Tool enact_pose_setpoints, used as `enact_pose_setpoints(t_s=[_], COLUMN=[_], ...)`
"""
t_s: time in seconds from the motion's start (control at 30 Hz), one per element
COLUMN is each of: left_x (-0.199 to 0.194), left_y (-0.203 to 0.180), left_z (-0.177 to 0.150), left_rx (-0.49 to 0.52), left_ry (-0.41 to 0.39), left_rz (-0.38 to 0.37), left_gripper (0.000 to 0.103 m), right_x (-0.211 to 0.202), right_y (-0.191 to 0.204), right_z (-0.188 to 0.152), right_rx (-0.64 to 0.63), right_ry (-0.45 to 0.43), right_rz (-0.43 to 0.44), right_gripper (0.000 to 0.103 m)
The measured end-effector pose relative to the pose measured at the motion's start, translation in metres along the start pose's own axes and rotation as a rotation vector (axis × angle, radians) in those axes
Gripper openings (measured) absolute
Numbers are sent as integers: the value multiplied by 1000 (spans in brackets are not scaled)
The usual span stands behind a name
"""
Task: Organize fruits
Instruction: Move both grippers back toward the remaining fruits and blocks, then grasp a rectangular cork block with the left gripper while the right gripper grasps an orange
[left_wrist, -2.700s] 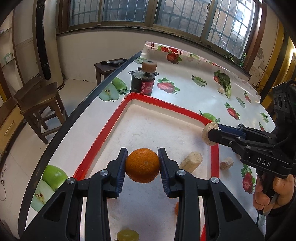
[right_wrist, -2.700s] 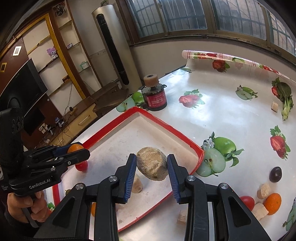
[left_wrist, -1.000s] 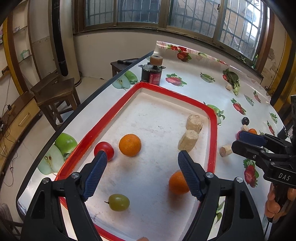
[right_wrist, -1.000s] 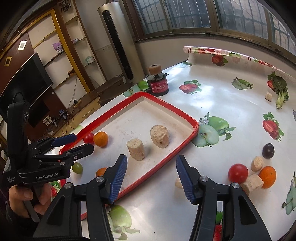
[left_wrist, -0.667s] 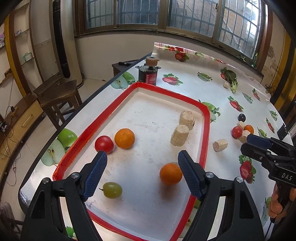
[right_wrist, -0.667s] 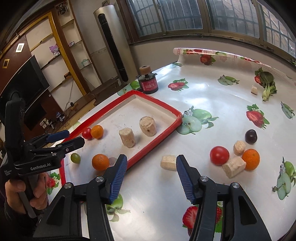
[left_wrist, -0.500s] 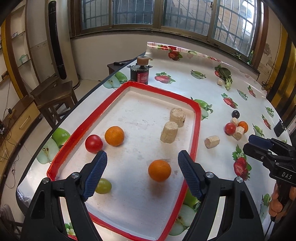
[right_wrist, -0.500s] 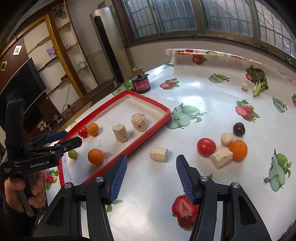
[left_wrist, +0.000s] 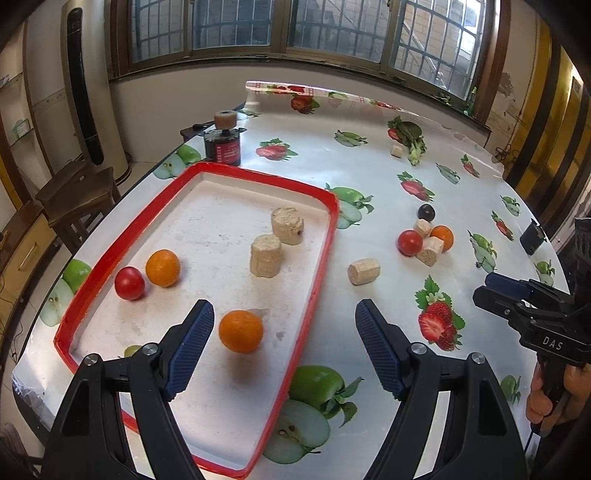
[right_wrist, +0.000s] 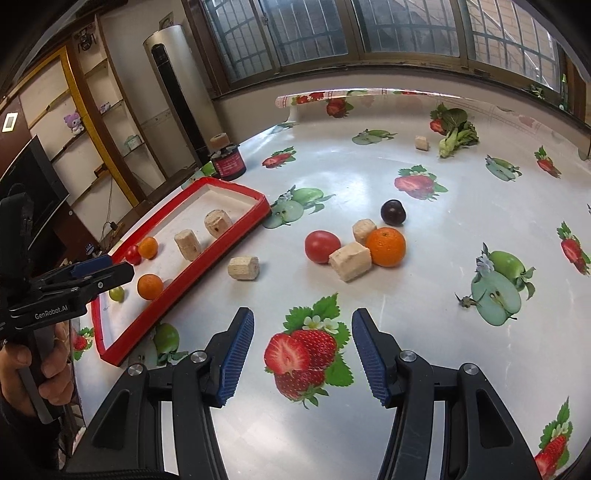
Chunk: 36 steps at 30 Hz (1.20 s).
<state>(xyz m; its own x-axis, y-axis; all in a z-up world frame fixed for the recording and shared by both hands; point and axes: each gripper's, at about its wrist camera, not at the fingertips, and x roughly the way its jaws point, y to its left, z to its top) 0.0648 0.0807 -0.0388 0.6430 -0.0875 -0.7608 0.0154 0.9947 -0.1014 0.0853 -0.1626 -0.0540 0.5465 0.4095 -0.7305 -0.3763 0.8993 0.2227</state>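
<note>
While both grippers hang over the table (right_wrist: 461, 229), neither one holds anything. The left gripper (left_wrist: 284, 347) has its jaws spread wide above the near end of the red tray (left_wrist: 317, 280), with nothing between the blue pads. The right gripper (right_wrist: 303, 354) is likewise released, its jaws apart above a printed strawberry on the tablecloth.

Inside the tray lie an orange (left_wrist: 241, 331) just ahead of the left jaws, a second orange (left_wrist: 163, 268) touching or nearly touching a tomato (left_wrist: 129, 283), two tan cork-like blocks (left_wrist: 266, 254) standing side by side, and a green grape (right_wrist: 116, 294) near the tray's near rim, mostly hidden in the left wrist view.

Outside the tray, a tan block on its side (right_wrist: 243, 268) rests just beside the rim. Farther off sits a cluster: a tomato (right_wrist: 322, 246), an orange (right_wrist: 385, 246), two tan blocks (right_wrist: 350, 260) touching them, and a dark plum (right_wrist: 393, 212) close behind.

A dark jar with a red label (right_wrist: 228, 162) stands beyond the tray's far corner, a tan block on its lid; the label text is too small to read.

Legible writing: "GenRobot.AI" on the left gripper body in the right wrist view, and "DAS" on the right gripper body in the left wrist view.
</note>
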Motion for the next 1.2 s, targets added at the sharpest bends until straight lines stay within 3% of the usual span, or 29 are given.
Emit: enact_pose_setpoints(t_s=[0.37,0.83,1.2], left_x=[7,51,86], left_y=[-33,-72,-75], left_z=[0,7,16], left_rx=[53,40,77], left_ry=[23,101,125], left_rz=[-47,-183,-115], left_gripper=[79,79,79], right_x=[-8,3,23], right_y=[-21,-44,-63], right_z=[-3,19,32], right_rx=[26,28,41], right_ry=[-8,-31,-24], right_rz=[-21,-69,-67], right_gripper=[58,57,56])
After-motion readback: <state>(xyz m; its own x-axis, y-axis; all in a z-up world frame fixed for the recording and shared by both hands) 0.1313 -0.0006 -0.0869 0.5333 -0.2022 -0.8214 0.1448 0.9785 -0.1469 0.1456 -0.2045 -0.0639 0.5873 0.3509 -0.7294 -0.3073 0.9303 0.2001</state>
